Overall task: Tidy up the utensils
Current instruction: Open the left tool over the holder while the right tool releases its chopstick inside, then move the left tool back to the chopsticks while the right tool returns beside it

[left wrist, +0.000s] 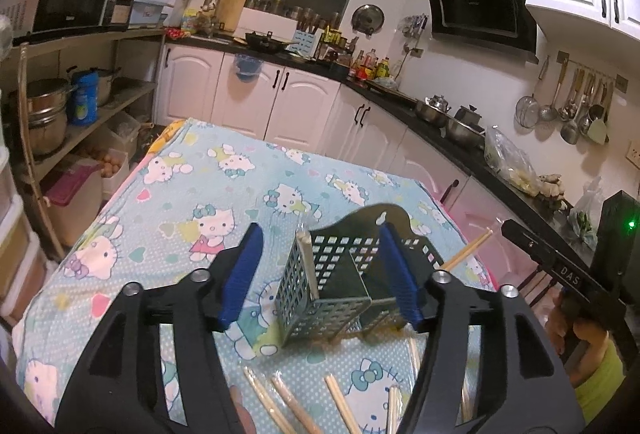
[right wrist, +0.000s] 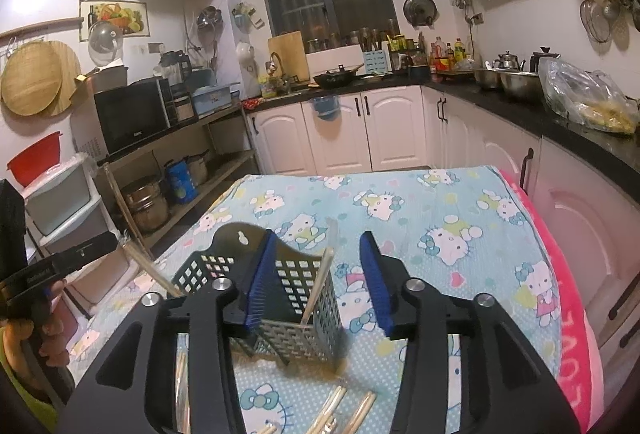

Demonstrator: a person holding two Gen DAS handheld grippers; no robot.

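Loose chopsticks (left wrist: 340,404): lying scattered on the tablecloth at the near edge, under both grippers, some in clear wrappers; showing again in the right wrist view (right wrist: 352,410).
Left gripper (left wrist: 320,266): standing released, blue pads spread apart, gripping nothing; right pad overlapping the basket's near wall in the view, left pad hanging over bare cloth.
Right gripper (right wrist: 320,274): standing released too, pads apart and gripping nothing; left pad crossing in front of the basket, right pad hovering over the cloth beside it.
Basket (left wrist: 320,286): sitting upright on the tablecloth near the front edge, dark grey, perforated, split into compartments, tall back plate with a hanging hole; partly blocked by the pads in both views (right wrist: 308,298).
Wrapped chopsticks (right wrist: 318,284): leaning tilted inside the basket's right-hand compartment, also showing at the front corner in the left wrist view (left wrist: 308,262).
Bare chopsticks (left wrist: 468,252): sticking out tilted from the basket's other side; exact compartment hard to tell.
Tablecloth (left wrist: 180,202): covering the table, pale blue with cartoon cats, pink edge on the right.
Surroundings: white cupboards and black counter (right wrist: 520,110) crowding the far side, shelf with pots (left wrist: 48,114) on the left, well apart from the basket.
Hands: gripping each handle at the frame edges (left wrist: 576,330).
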